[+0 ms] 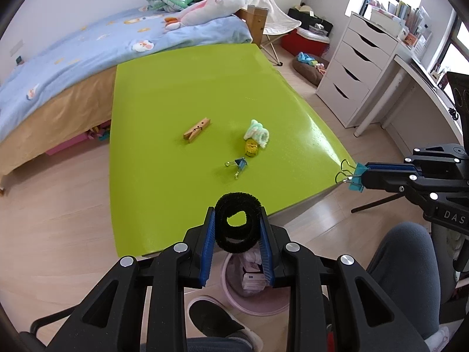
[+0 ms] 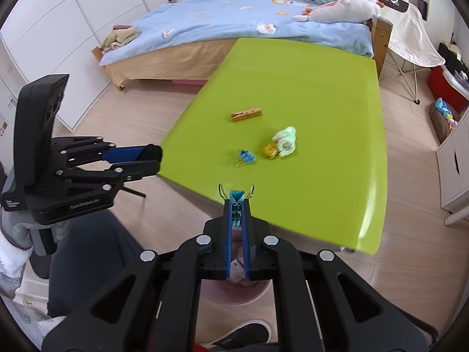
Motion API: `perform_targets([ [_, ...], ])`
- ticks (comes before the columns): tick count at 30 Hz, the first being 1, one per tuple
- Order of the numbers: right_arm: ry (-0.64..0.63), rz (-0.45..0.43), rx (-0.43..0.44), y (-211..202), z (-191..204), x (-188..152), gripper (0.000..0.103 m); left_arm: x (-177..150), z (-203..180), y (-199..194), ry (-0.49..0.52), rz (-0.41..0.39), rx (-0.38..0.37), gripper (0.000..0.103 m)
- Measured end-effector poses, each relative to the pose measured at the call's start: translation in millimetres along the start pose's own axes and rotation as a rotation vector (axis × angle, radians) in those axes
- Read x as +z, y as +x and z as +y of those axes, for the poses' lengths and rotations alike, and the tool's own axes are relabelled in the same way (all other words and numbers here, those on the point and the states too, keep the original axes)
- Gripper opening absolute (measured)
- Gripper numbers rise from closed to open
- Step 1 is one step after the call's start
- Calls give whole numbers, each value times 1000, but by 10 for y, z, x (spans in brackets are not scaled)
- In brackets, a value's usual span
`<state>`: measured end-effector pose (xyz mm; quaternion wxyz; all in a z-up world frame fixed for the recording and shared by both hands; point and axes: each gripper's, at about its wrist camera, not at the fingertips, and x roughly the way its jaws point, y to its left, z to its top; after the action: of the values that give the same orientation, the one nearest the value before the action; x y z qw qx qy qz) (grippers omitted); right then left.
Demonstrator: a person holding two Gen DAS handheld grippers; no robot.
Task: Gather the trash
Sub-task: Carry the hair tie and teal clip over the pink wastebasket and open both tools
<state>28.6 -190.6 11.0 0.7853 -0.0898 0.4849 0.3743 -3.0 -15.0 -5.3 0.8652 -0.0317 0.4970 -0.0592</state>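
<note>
Two pieces of trash are already lifted off the green surface (image 1: 181,94), and both belong in the pink bin (image 1: 252,302) on the floor just below its near edge. The left tongs (image 1: 238,228) are clamped on a black fuzzy roll (image 1: 238,226), held almost directly above the bin. The right tongs (image 2: 236,205) are pressed together on a teal binder clip (image 2: 236,198), also over the bin, whose rim shows just beneath them.

To do the drop well, I would bring each load squarely over the middle of the bin and lower it before letting go; the roll looks light and could bounce off the rim. Releasing one at a time seems safer, since the two tongs crowd the same opening.

Farther from the bin, a wooden clothespin (image 1: 197,130), a yellow-and-mint bundle (image 1: 255,139) and a second blue binder clip (image 1: 239,165) lie on the surface, awaiting collection.
</note>
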Motion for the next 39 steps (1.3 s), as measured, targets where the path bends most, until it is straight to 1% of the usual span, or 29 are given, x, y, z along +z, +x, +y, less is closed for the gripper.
perform_targets([
  [5,-11,16,9,-36,124,-186,5,-149,-88,-85,11,2,-8,27],
  [12,-30,55,39,26,229,-386,5,-329,-93,-202,-10,4,-29,27],
  [21,-27,80,87,124,289,-438,7,-426,-75,-241,-15,17,-36,27],
  [22,-25,83,77,134,284,-440,15,-432,-83,-243,-12,18,-38,27],
  [23,-20,83,71,138,273,-440,40,-436,-98,-243,-9,19,-39,27],
  [24,-5,77,69,128,247,-442,56,-431,-109,-241,-4,20,-42,27],
  [25,12,66,68,107,221,-441,76,-429,-118,-237,-1,21,-44,27],
  [26,22,59,66,90,203,-433,82,-427,-131,-237,3,21,-47,27],
  [27,37,51,53,65,172,-432,85,-425,-141,-235,7,22,-51,27],
  [28,52,43,44,42,136,-424,92,-422,-159,-233,12,23,-56,27],
  [33,93,12,13,-79,29,-419,95,-415,-279,-217,46,30,-84,27],
  [39,116,-12,-14,-201,-63,-443,96,-399,-402,-185,75,40,-128,32],
])
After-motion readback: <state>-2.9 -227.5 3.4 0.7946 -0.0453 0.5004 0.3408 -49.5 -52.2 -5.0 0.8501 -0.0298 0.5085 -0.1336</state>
